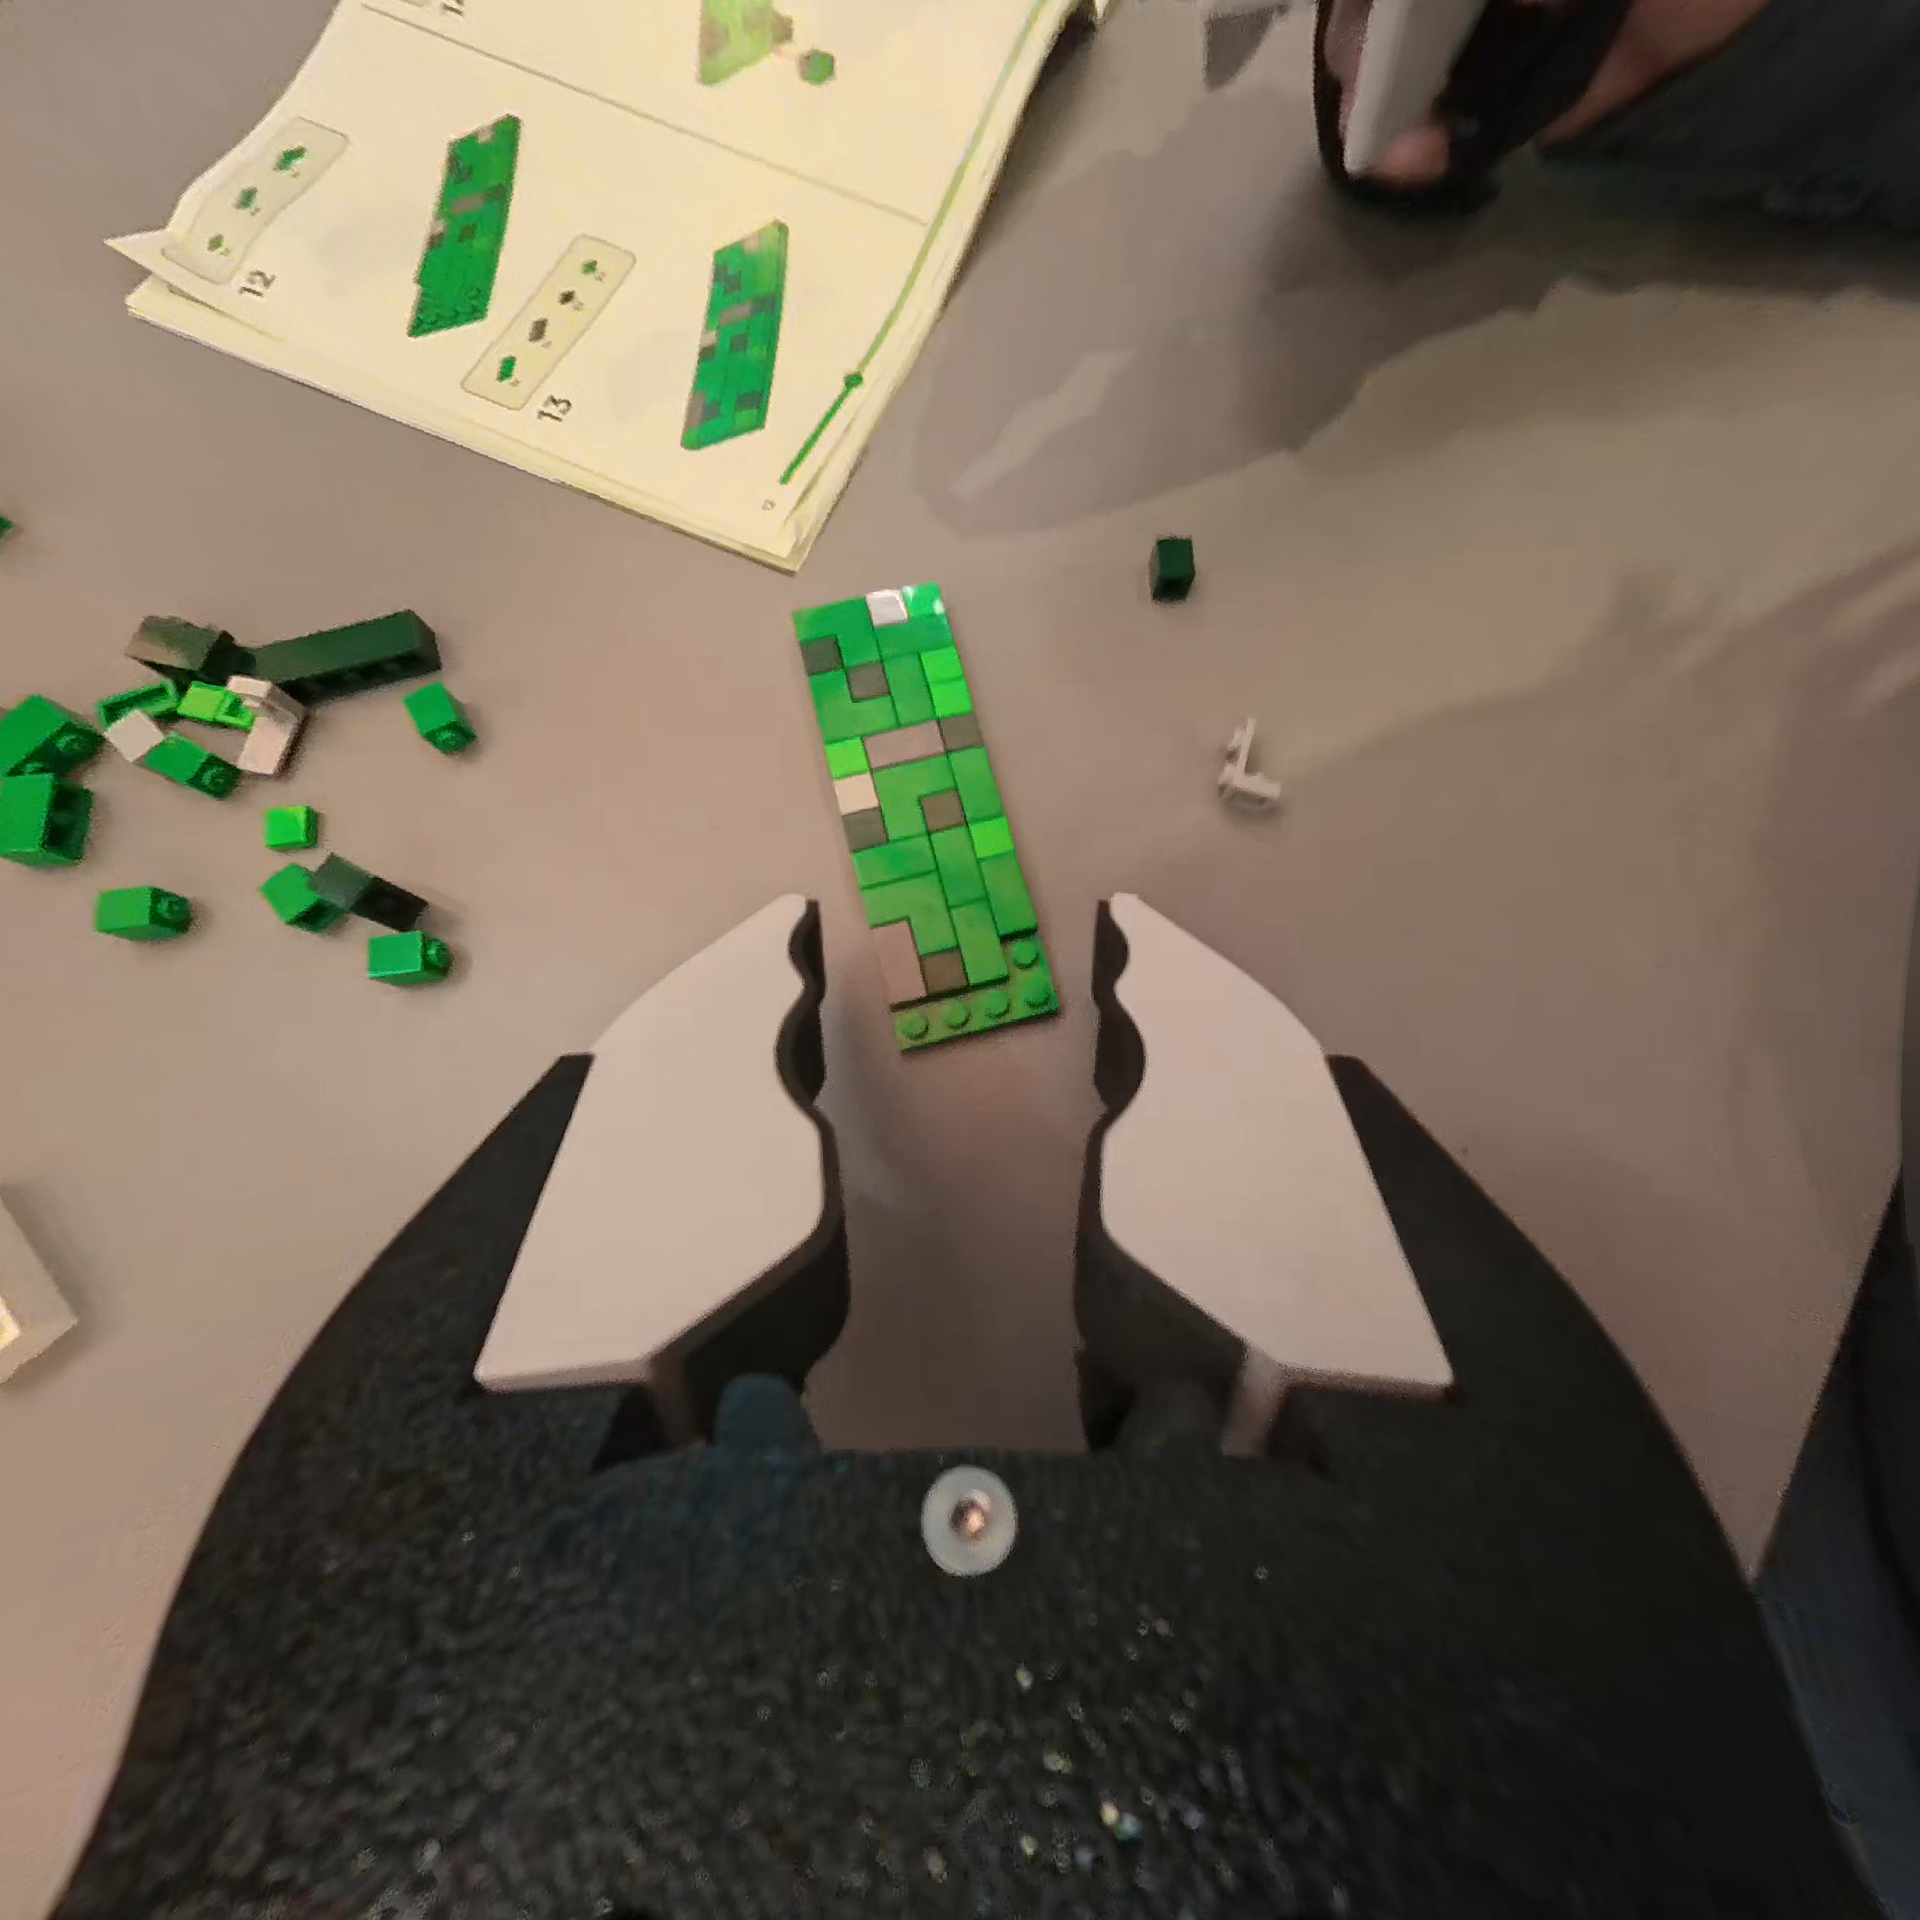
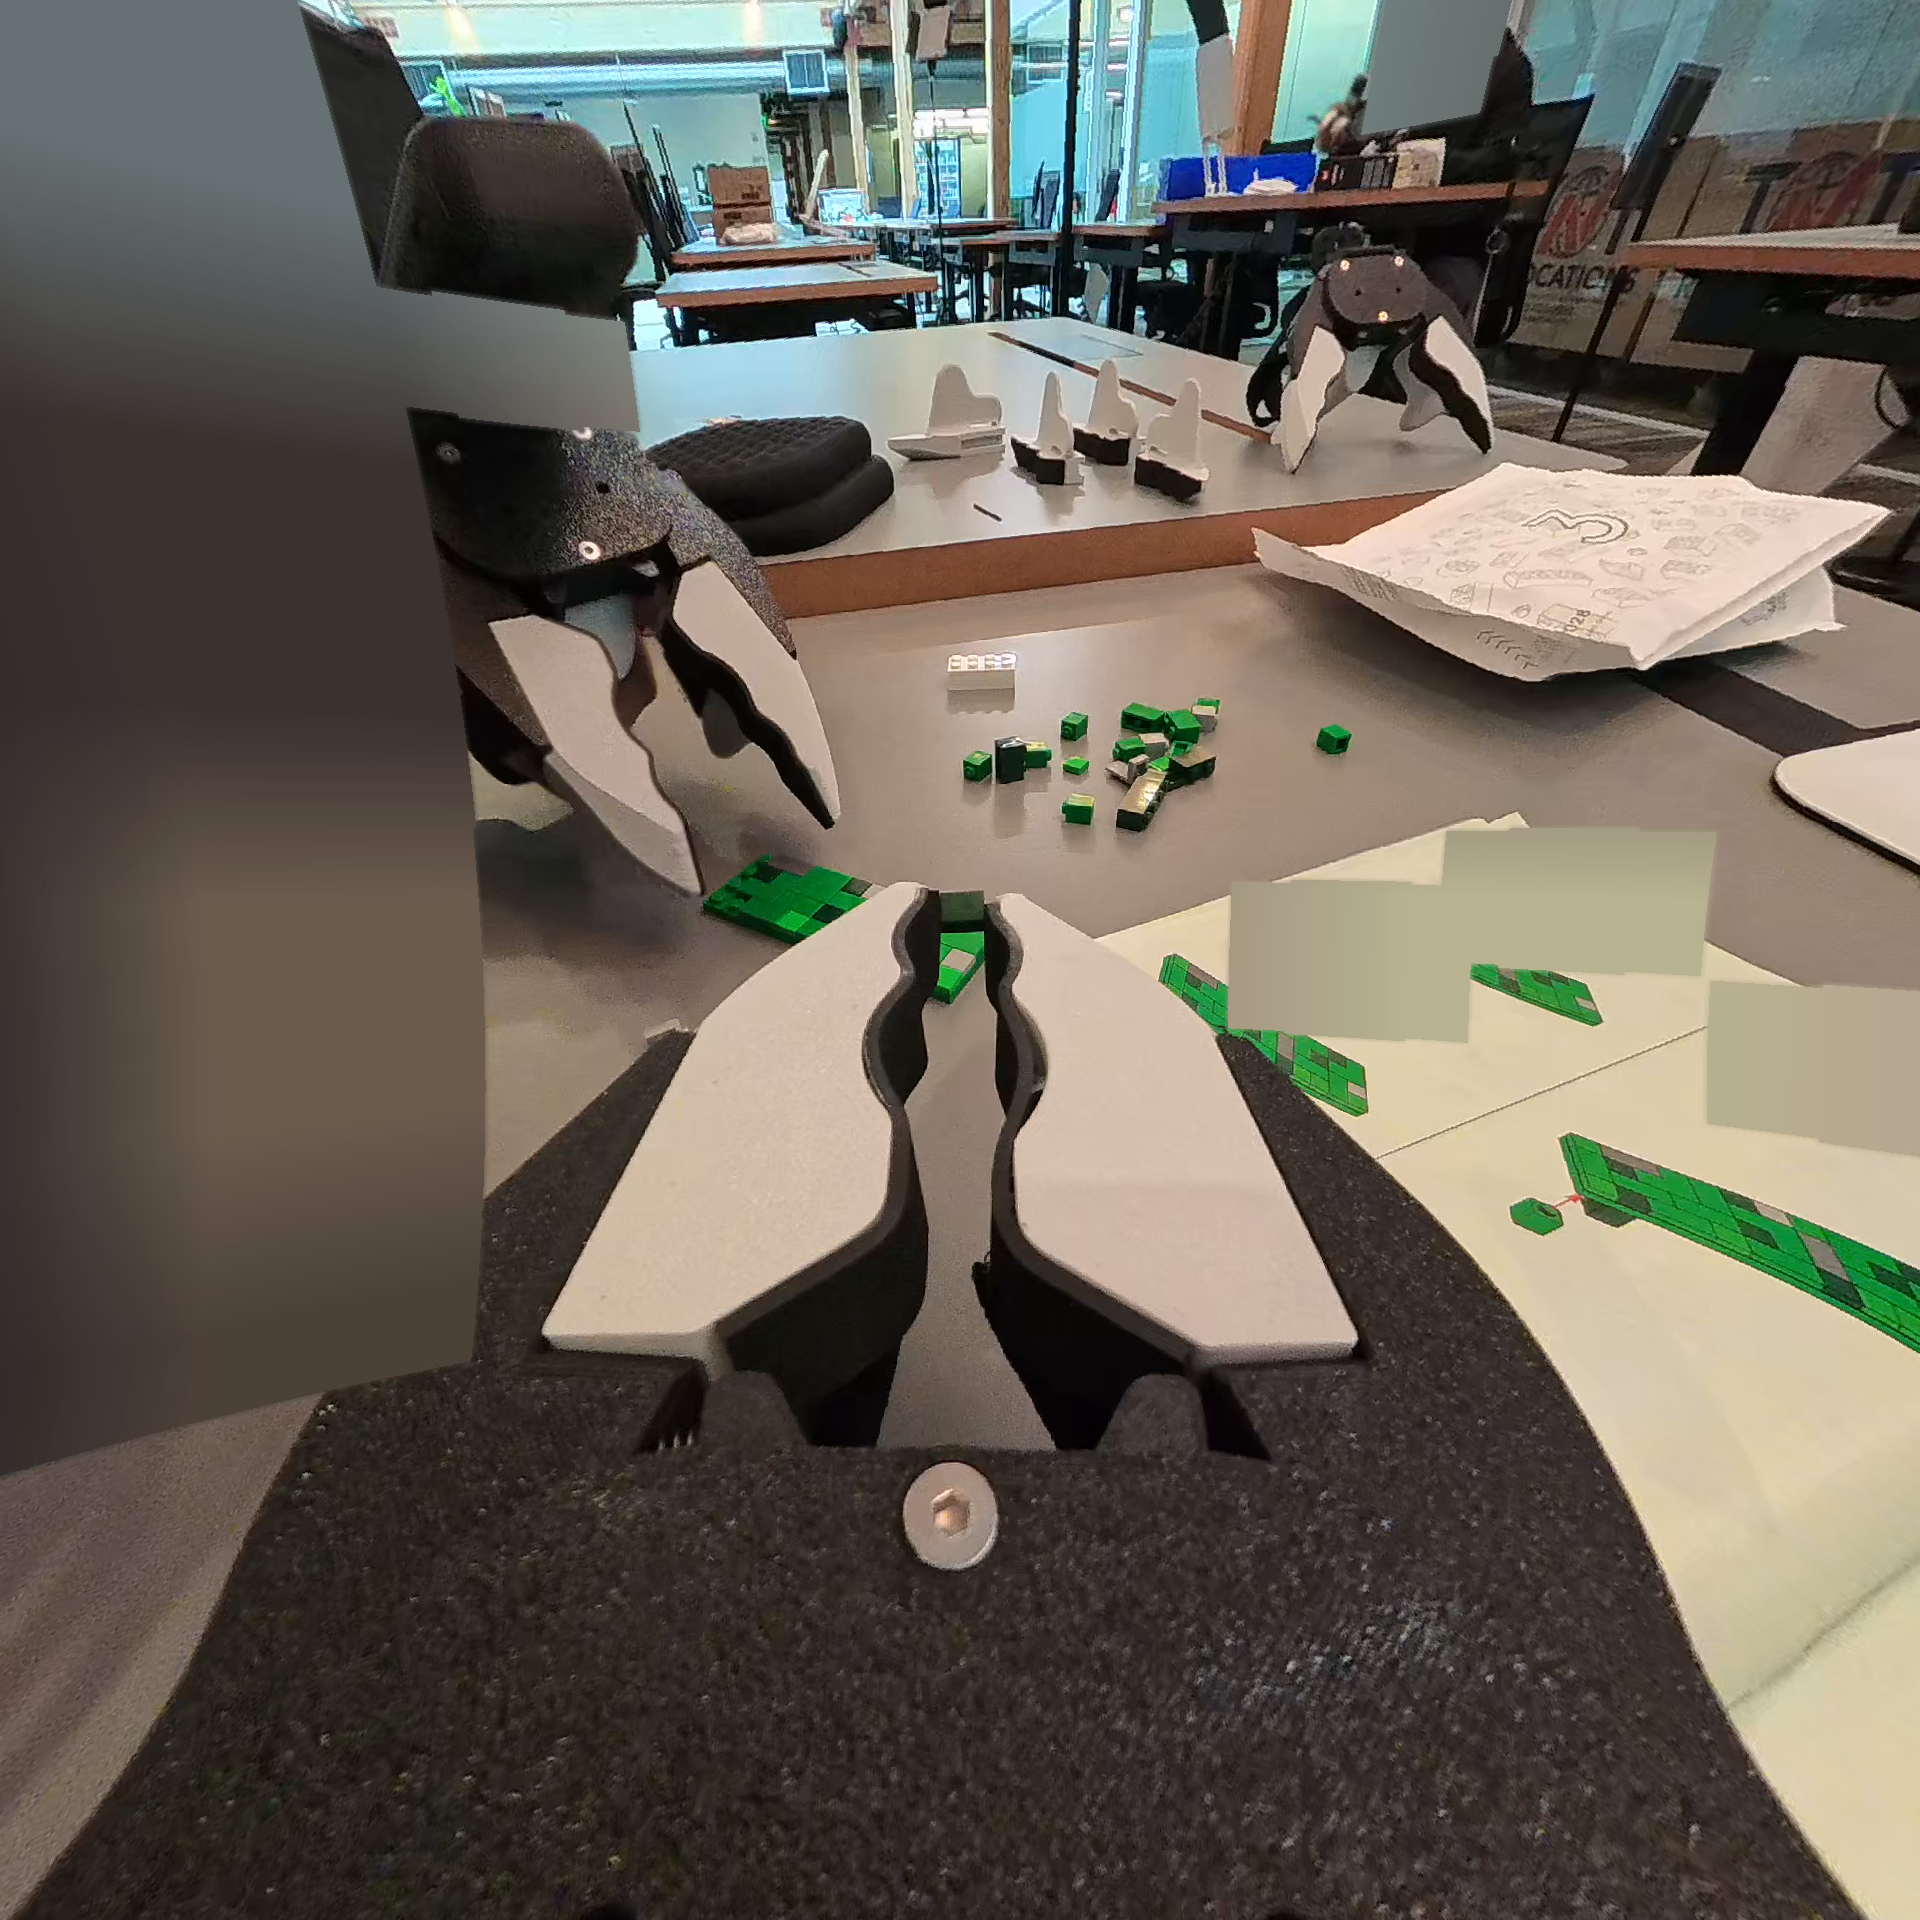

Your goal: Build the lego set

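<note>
Soft, even indoor light fills both views. The matte grey tabletop (image 1: 1455,935) carries broad, blurry shadows at upper right — a white glare patch sits on the far end of the flat green tiled plate (image 1: 920,810). Wide-angle bending curves the edges, and the bright background hall reads slightly soft.

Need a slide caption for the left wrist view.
Open left gripper hovers over the flat green tiled plate on the grey table.
</note>
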